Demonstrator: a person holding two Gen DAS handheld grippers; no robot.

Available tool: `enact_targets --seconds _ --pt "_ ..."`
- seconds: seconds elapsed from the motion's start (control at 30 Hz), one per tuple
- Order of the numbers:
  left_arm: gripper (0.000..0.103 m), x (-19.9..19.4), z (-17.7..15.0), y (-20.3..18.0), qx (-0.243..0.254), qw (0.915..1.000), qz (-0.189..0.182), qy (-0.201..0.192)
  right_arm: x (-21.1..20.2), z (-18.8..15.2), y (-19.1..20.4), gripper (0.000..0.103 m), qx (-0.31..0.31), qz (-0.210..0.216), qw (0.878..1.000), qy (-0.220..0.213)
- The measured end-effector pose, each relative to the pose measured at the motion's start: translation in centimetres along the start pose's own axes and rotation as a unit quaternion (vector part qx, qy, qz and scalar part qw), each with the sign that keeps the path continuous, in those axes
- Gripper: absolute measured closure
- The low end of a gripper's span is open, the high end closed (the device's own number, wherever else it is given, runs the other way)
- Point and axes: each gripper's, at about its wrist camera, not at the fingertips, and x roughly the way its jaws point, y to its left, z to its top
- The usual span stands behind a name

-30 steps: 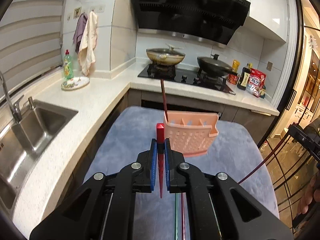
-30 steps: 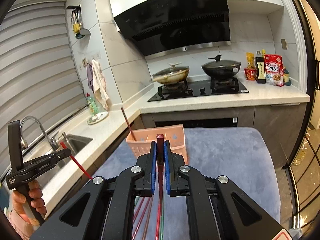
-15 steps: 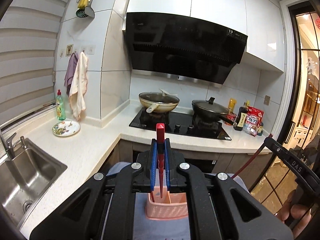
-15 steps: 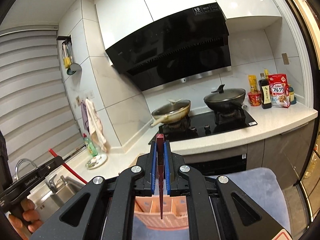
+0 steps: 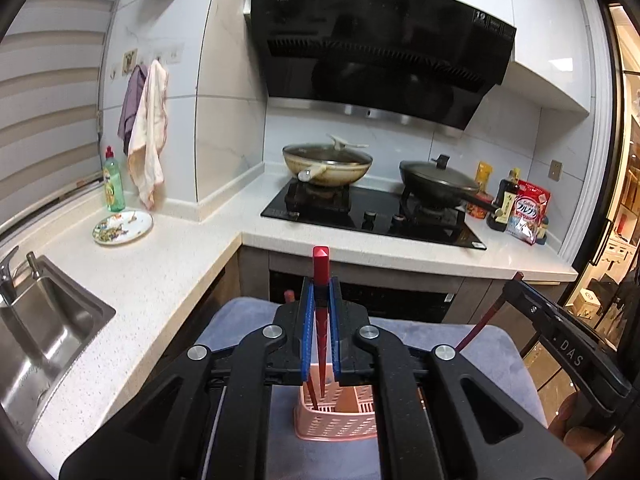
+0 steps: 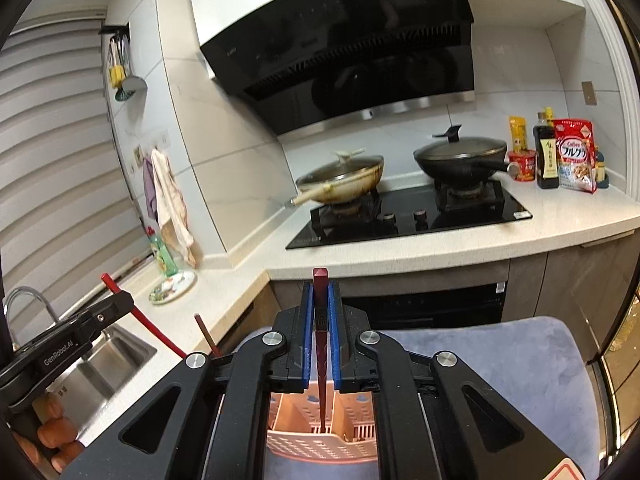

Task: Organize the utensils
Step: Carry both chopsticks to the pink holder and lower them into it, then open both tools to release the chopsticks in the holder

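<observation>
Left claw (image 5: 320, 332) clamps a red chopstick (image 5: 320, 280); my right claw (image 6: 320, 332) clamps a dark red chopstick (image 6: 320, 320). Both tips hang over the pink basket (image 6: 320, 440) on the grey-mat table (image 6: 520, 380). Another chopstick (image 6: 206, 334) already leans inside.

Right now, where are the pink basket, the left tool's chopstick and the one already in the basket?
pink basket (image 5: 336, 424): left wrist view, perforated front wall.
left tool's chopstick (image 5: 320, 258): left wrist view, red top end.
chopstick already in basket (image 6: 205, 330): right wrist view, upper shaft.

A home kitchen: gas hob (image 5: 372, 216) with pans, range hood (image 5: 380, 60), steel sink (image 5: 44, 332).
</observation>
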Motion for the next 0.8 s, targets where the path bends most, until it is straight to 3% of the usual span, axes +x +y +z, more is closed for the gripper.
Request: enact_targets --seconds 0.27,0.33,0.5,0.8 --pt "0.091 1.4 -1.6 1.4 -0.017 0.9994 0.017 0.024 0.3 -1.0 -0.2 0.089 -0.01 -0.007 1.0 0.005" --pt "0.073 1.2 -1.8 1.5 -0.019 0.9993 0.022 0.025 -0.2 -0.9 -0.5 0.084 -0.006 -0.007 1.0 0.002" --pt "0.054 -0.1 -2.0 1.4 -0.013 0.9992 0.034 0.019 -2.0 -0.5 -0.9 0.075 -0.004 -0.005 1.0 -0.01" --pt "0.047 -4.3 -3.0 1.0 0.0 0.9989 0.044 0.015 -6.8 -1.6 -0.7 0.075 -0.016 0.001 1.0 -0.01"
